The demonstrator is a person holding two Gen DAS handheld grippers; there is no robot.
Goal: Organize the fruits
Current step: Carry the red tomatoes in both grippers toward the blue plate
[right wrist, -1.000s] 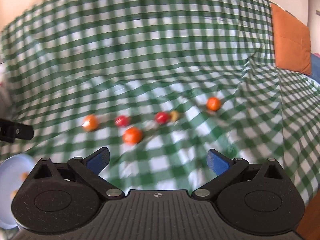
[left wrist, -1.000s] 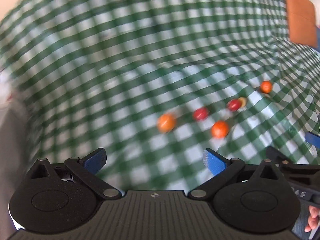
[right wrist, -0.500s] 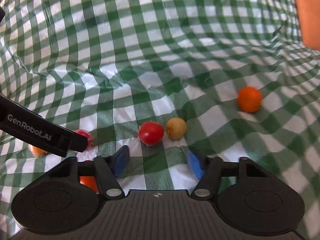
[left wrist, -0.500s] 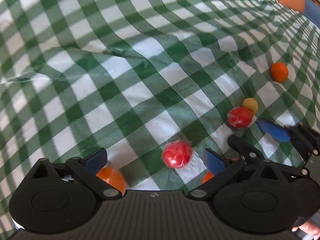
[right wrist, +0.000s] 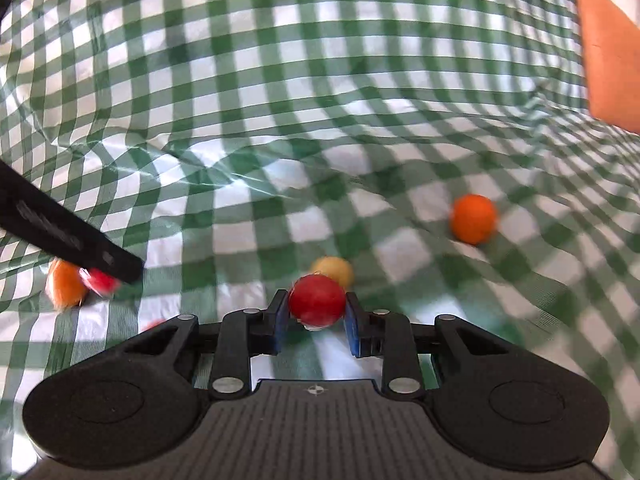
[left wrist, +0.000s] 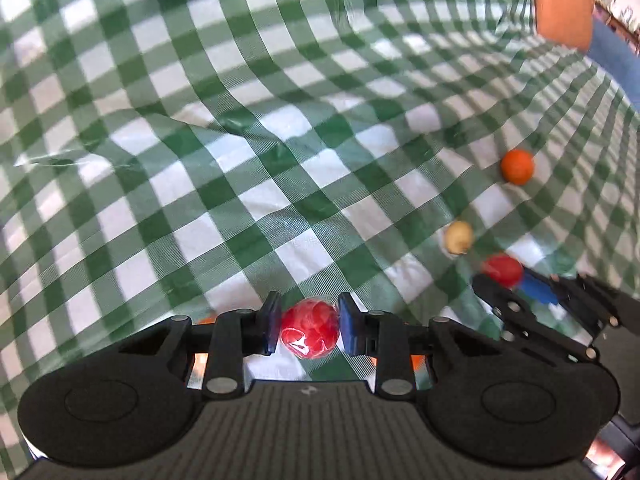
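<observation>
— Both grippers have been closing since half a second ago, when their blue pads were spread apart. Now the left gripper (left wrist: 308,322) is pinching the bumpy red fruit (left wrist: 310,329), and the right gripper (right wrist: 316,322) is squeezing the smooth red fruit (right wrist: 317,301).

— Are the pads actually touching the fruit?

— On the left wrist view, yes: a pad is pressing each side of the bumpy fruit. On the right wrist view the smooth fruit is sitting between the pads, touching both. Whether either fruit is lifting off the checked cloth (left wrist: 280,160), I cannot tell.

— Where is everything else lying?

— From the right wrist camera, the yellow fruit (right wrist: 334,269) is sitting just beyond the held one, at about 1 o'clock and almost touching it. The far orange fruit (right wrist: 473,218) is resting well apart at 2 o'clock. At 9 o'clock the left gripper's black body is crossing the frame, with another orange fruit (right wrist: 64,288) just beside it, blurred.

— And from the left camera?

— The right gripper is showing at 3 o'clock, carrying its red fruit, with the yellow one just past it toward 2 o'clock. Slivers of orange are peeking out beneath the left gripper's linkages, too hidden to describe. An orange cushion (left wrist: 564,4) is lying at the cloth's far edge, around 1 o'clock.
</observation>
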